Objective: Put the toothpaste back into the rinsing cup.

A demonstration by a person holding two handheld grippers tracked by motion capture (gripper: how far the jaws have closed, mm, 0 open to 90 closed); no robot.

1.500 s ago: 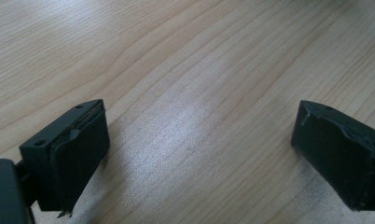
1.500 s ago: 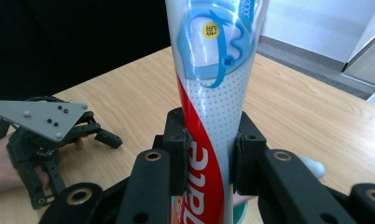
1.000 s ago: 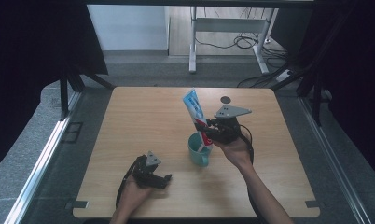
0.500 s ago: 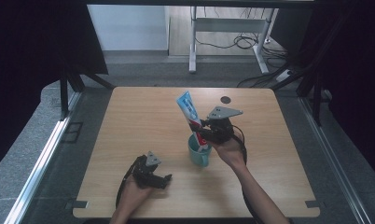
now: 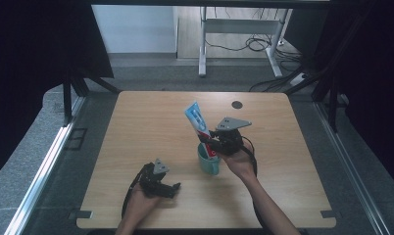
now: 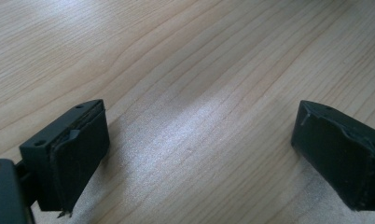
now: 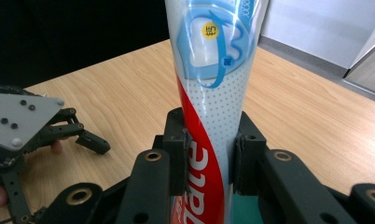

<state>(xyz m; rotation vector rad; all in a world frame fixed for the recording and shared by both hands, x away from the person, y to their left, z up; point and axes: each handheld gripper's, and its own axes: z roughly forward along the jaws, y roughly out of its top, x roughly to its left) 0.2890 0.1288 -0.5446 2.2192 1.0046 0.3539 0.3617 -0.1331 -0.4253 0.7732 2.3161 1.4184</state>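
A blue, white and red toothpaste tube [image 5: 197, 122] stands nearly upright with its lower end inside a teal cup [image 5: 209, 160] near the table's middle. My right gripper [image 5: 213, 143] is shut on the tube just above the cup's rim; in the right gripper view the tube [image 7: 212, 93] is pinched between the two black pads [image 7: 177, 156]. My left gripper [image 5: 171, 188] rests low on the table [image 5: 151, 117] at the front left, open, with bare wood between its pads [image 6: 78, 156].
A small dark round spot [image 5: 236, 104] marks the table's far right part. Beyond the far edge stand white desk legs [image 5: 202, 44] and cables on the floor. In the right gripper view the left gripper [image 7: 94, 142] lies off to the left.
The right hand has lowered the tube, and its lower end has sunk further into the cup. The tube has shifted slightly leftward. The left gripper has stayed put.
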